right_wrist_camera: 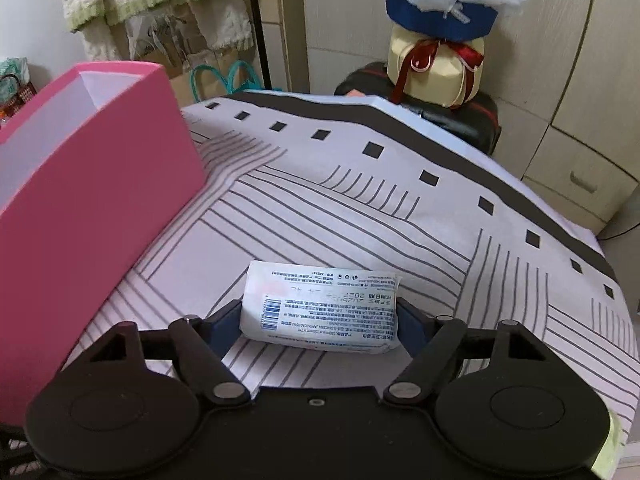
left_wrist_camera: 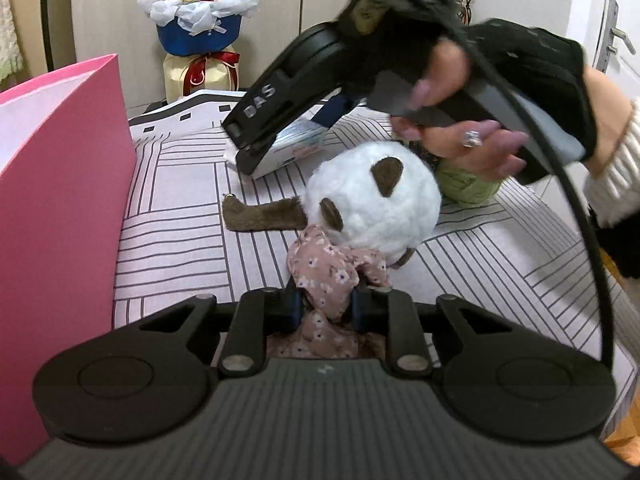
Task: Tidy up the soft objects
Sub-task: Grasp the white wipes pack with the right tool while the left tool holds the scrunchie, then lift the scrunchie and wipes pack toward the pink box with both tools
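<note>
My left gripper is shut on the pink floral dress of a white plush toy with brown ears that lies on the striped bedsheet. My right gripper is shut on a white tissue pack, held just above the sheet; it also shows in the left wrist view, above and behind the plush. A green yarn ball lies behind the plush under the hand. A pink open box stands at the left; it also shows in the left wrist view.
A flower bouquet stands on a dark suitcase beyond the bed's far edge. A cabinet is at the right. Towels hang at the back left.
</note>
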Demonstrator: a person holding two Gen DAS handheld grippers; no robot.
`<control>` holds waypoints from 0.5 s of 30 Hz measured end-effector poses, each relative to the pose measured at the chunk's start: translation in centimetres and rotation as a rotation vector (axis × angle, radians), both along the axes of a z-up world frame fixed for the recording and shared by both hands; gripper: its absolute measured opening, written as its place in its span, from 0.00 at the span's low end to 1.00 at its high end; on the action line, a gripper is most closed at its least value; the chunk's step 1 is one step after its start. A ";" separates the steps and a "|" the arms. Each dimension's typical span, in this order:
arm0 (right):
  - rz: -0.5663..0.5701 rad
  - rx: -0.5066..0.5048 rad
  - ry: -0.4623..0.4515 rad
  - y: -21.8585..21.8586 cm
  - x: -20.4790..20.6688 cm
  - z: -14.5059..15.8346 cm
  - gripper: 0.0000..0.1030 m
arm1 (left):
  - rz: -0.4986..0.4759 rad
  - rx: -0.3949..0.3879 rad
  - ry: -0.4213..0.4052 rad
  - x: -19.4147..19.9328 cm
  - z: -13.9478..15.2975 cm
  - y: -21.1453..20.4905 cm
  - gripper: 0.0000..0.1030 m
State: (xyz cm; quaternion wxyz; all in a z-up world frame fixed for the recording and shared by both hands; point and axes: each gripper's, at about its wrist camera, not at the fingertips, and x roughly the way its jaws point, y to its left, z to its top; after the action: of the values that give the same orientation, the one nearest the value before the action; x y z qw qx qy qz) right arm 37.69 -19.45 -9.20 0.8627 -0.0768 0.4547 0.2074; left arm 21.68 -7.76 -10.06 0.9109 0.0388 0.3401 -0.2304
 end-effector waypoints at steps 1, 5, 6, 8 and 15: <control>0.000 0.005 -0.012 -0.1 -0.6 0.3 0.80 | 0.005 -0.001 0.001 -0.1 0.1 0.1 0.19; -0.004 0.033 -0.059 -0.7 -3.3 1.9 0.80 | 0.029 -0.006 -0.007 -0.7 0.7 0.4 0.19; -0.002 0.043 -0.073 -0.8 -4.1 2.3 0.80 | 0.033 -0.006 -0.011 -0.9 0.9 0.4 0.19; 0.005 0.060 -0.096 -0.9 -5.6 3.1 0.80 | 0.041 -0.010 -0.021 -1.5 1.3 0.6 0.19; 0.038 0.097 -0.179 -0.6 -11.7 5.0 0.80 | 0.046 -0.026 -0.040 -3.9 2.5 1.7 0.19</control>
State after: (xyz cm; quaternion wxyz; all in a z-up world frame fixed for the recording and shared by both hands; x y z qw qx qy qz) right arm 26.01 -20.04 -4.23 0.8987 -0.0617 0.3635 0.2376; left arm 17.76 -6.07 -7.60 0.9229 0.0236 0.3197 -0.2133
